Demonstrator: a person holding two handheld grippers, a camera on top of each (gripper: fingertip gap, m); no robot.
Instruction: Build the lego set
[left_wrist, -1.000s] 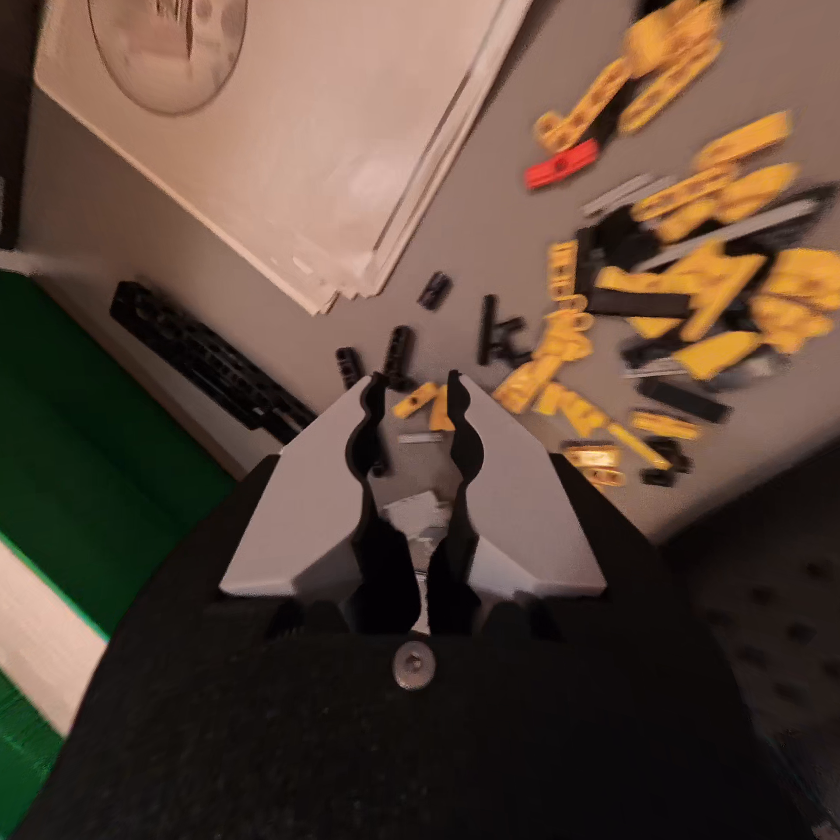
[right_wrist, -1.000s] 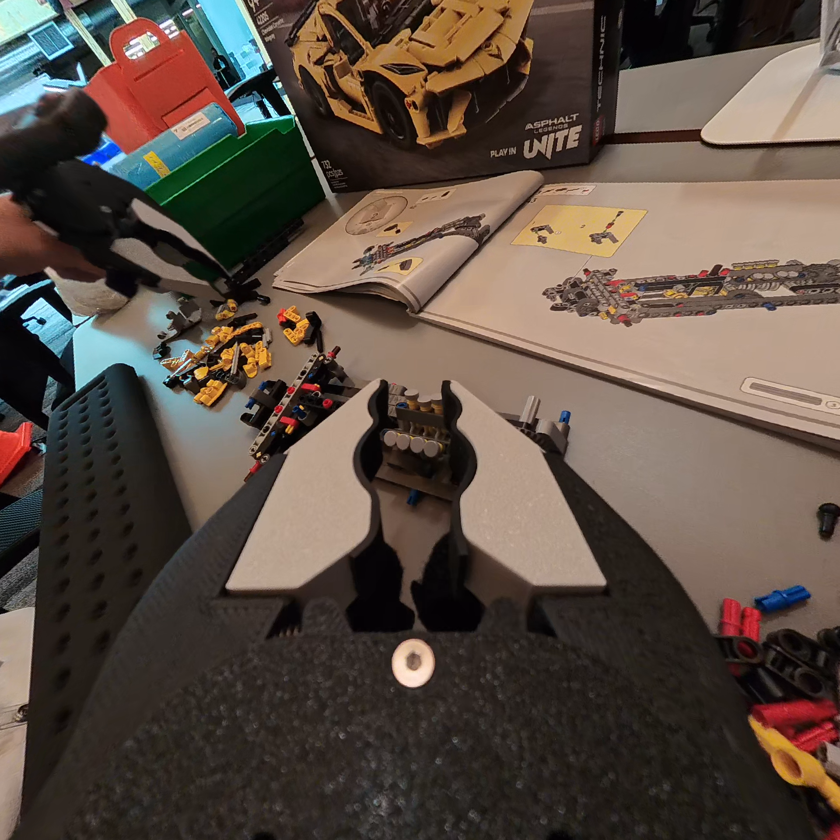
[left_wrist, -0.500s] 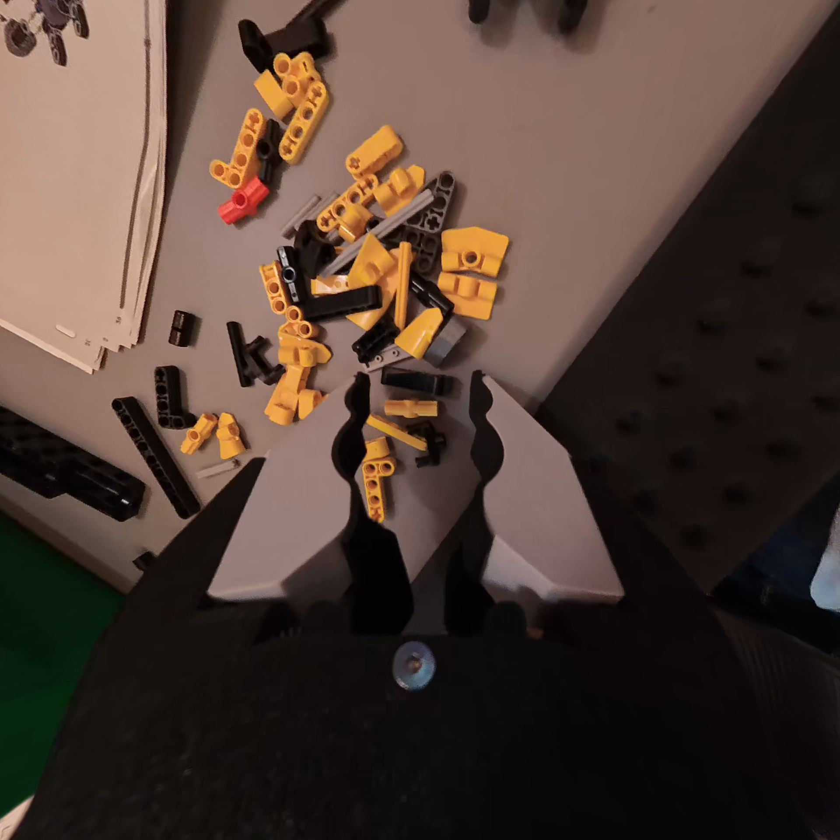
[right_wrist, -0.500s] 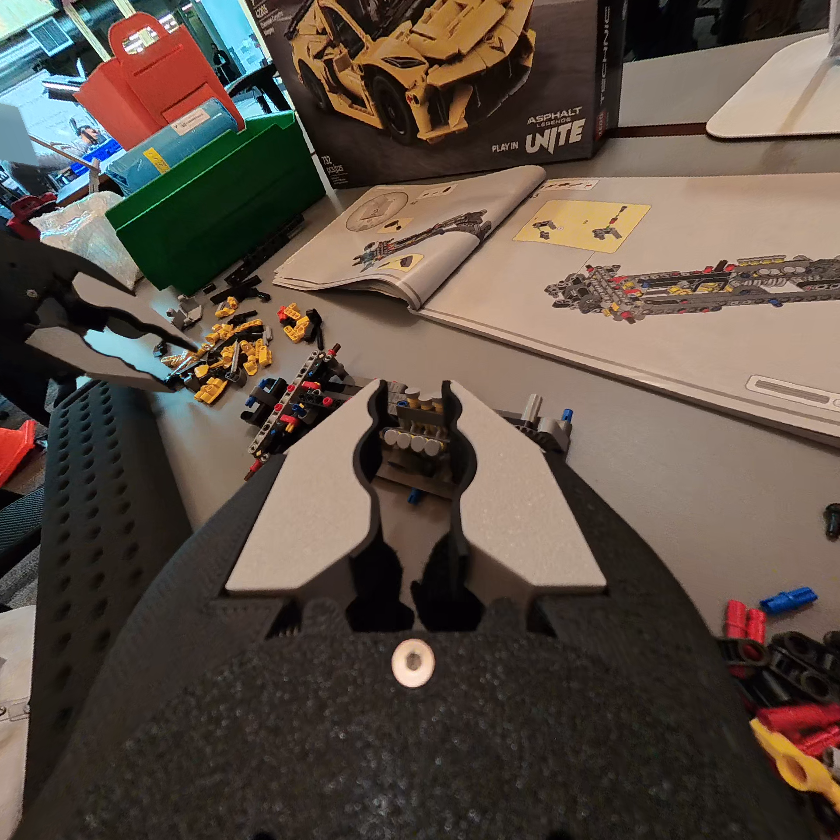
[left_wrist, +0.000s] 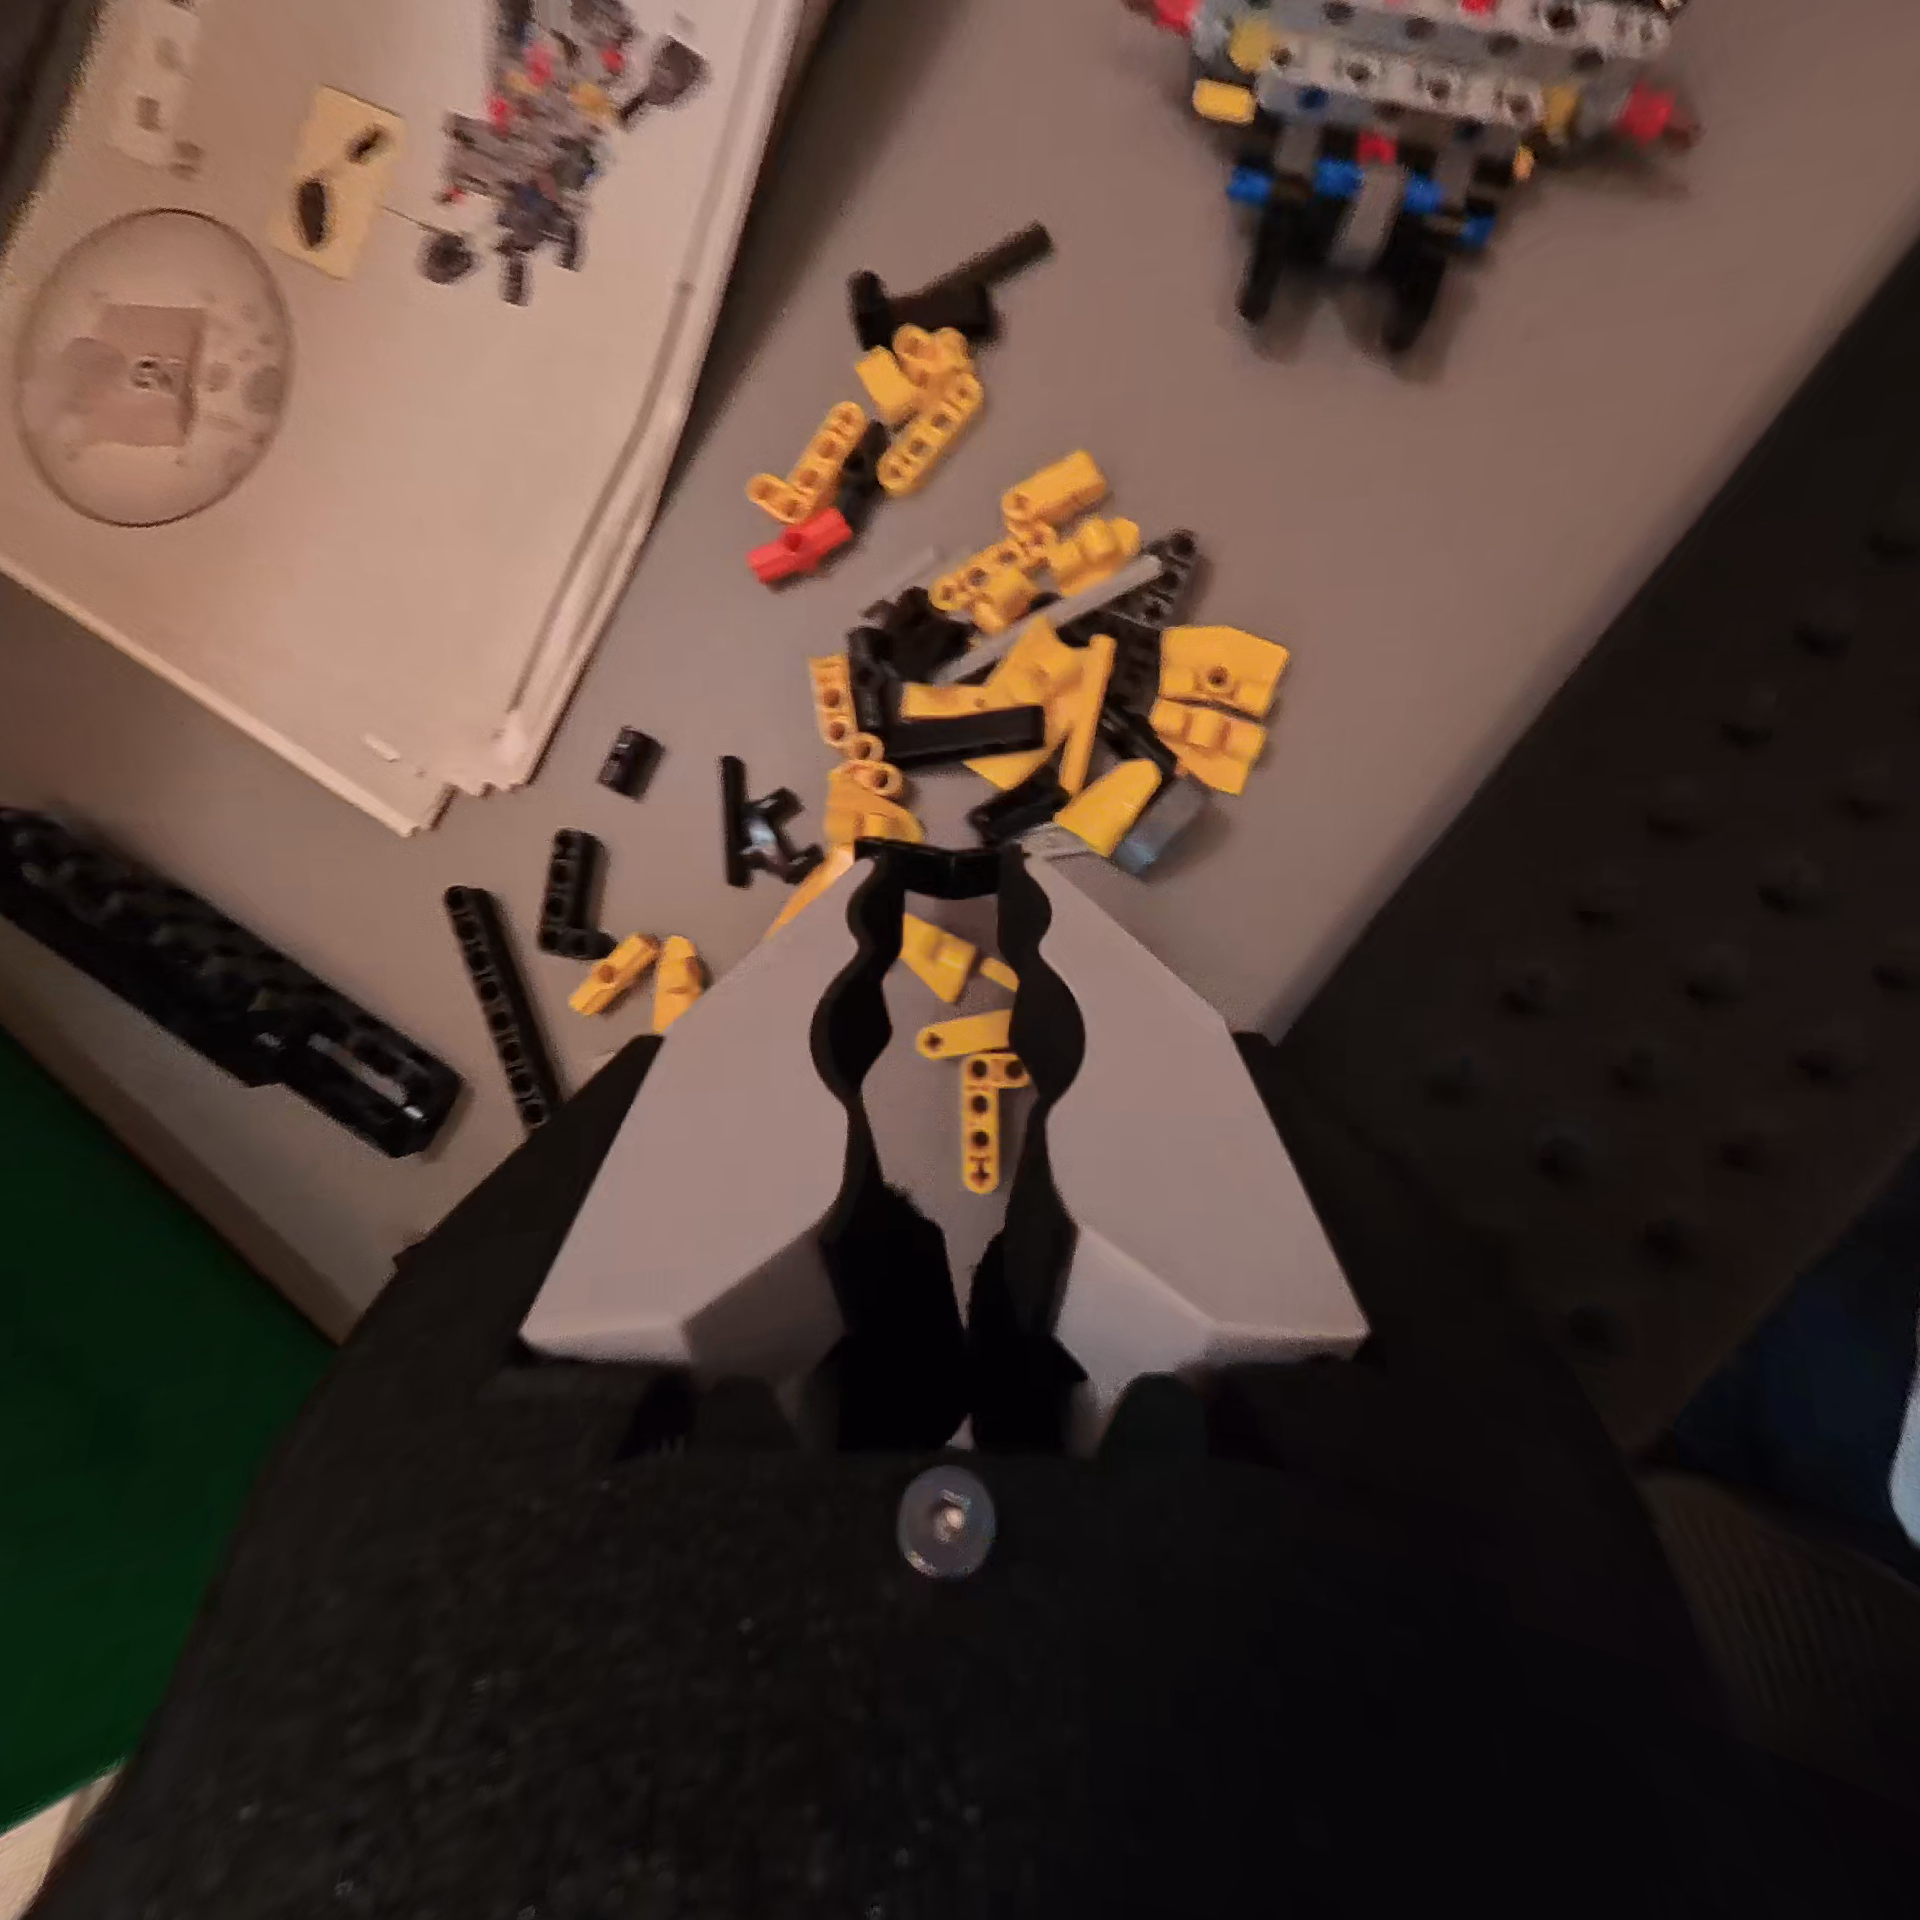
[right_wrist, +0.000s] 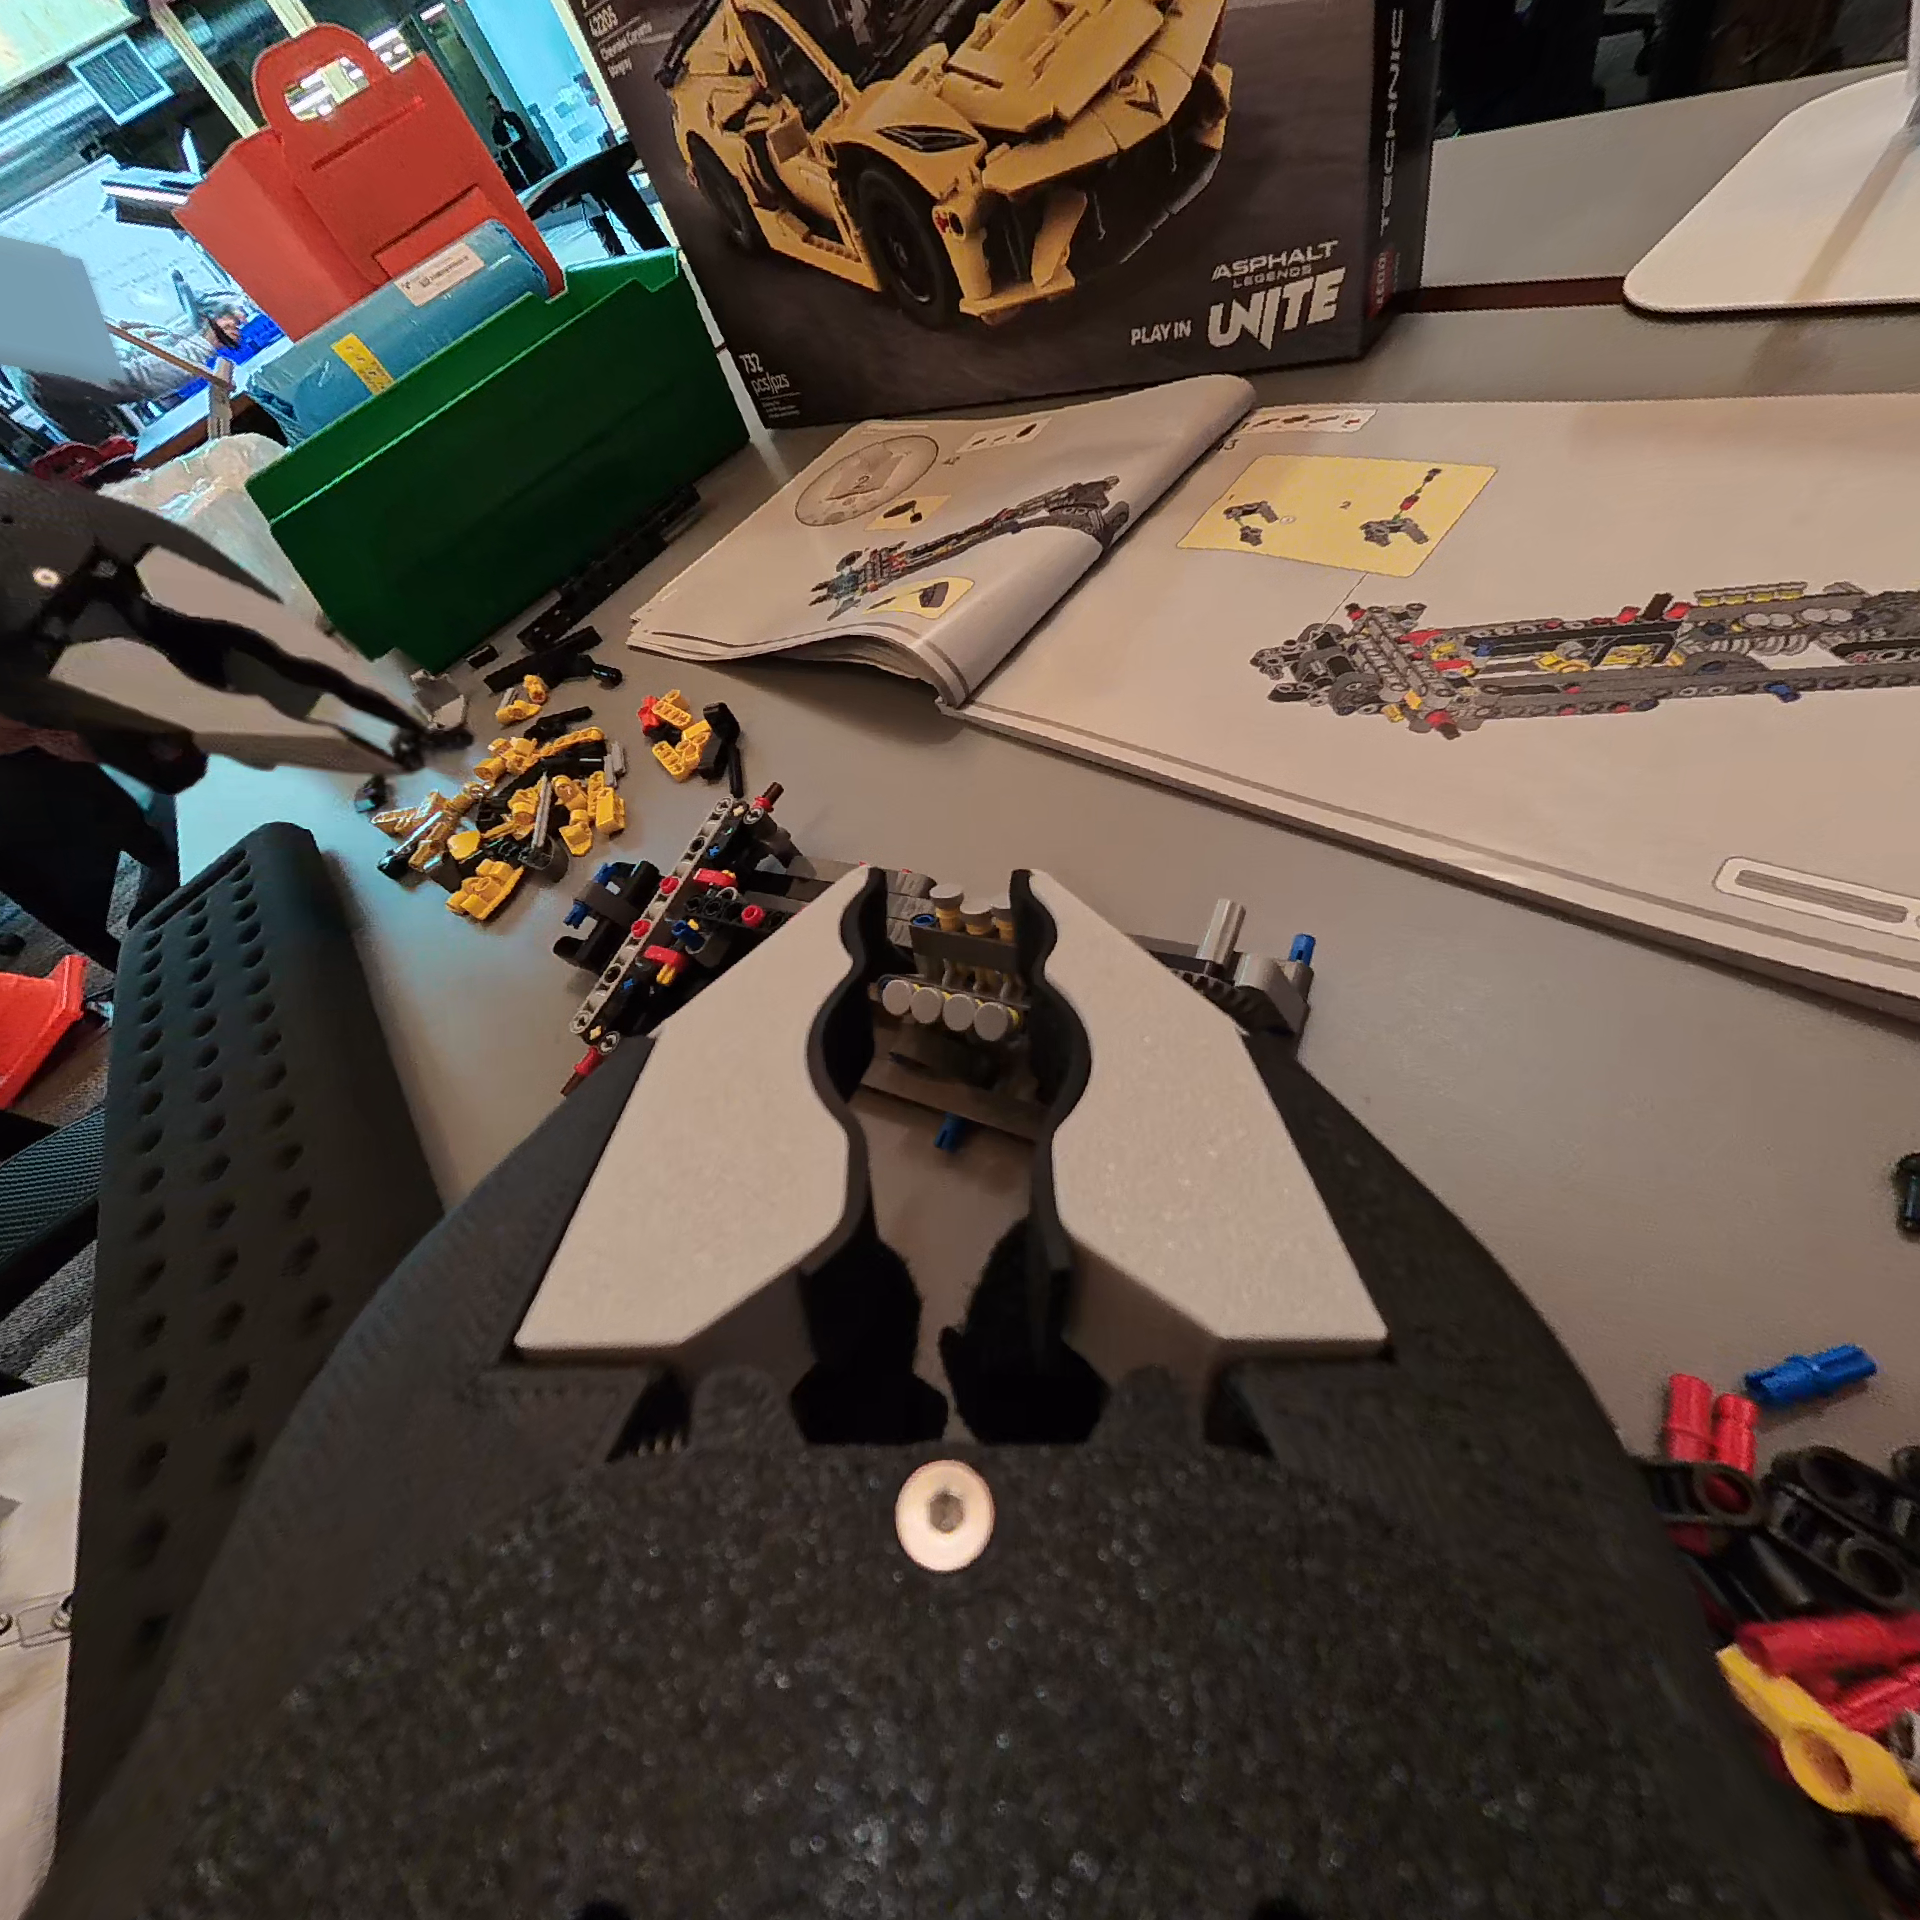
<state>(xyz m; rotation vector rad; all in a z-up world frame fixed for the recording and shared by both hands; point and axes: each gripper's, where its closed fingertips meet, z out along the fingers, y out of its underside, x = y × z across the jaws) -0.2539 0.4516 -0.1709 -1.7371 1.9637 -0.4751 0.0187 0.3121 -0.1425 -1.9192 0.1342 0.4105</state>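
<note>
My left gripper (left_wrist: 940, 868) is shut on a small black bent piece (left_wrist: 940, 875), held across its fingertips just above a pile of yellow and black parts (left_wrist: 1049, 707) on the grey table. It also shows at the left of the right wrist view (right_wrist: 410, 743), beside that pile (right_wrist: 520, 810). My right gripper (right_wrist: 948, 888) is closed partway around the engine block (right_wrist: 951, 1013) of the part-built chassis (right_wrist: 675, 935), which rests on the table. The chassis also shows at the top right of the left wrist view (left_wrist: 1382, 135).
An open instruction booklet (right_wrist: 1039, 499) and the set's box (right_wrist: 1018, 177) lie behind the parts. A green bin (right_wrist: 499, 499) stands at the back left. A black perforated panel (right_wrist: 229, 1091) borders the table's left edge. Red, black and blue pins (right_wrist: 1766, 1507) lie at the right. The grippers' ends are close to 30 cm from one another. My left gripper's tips are some 15 cm from the black perforated panel (right_wrist: 229, 1091).
My left gripper was open over the pile half a second ago; now it is shut on the black piece and has drawn back slightly. My right gripper has not moved.
</note>
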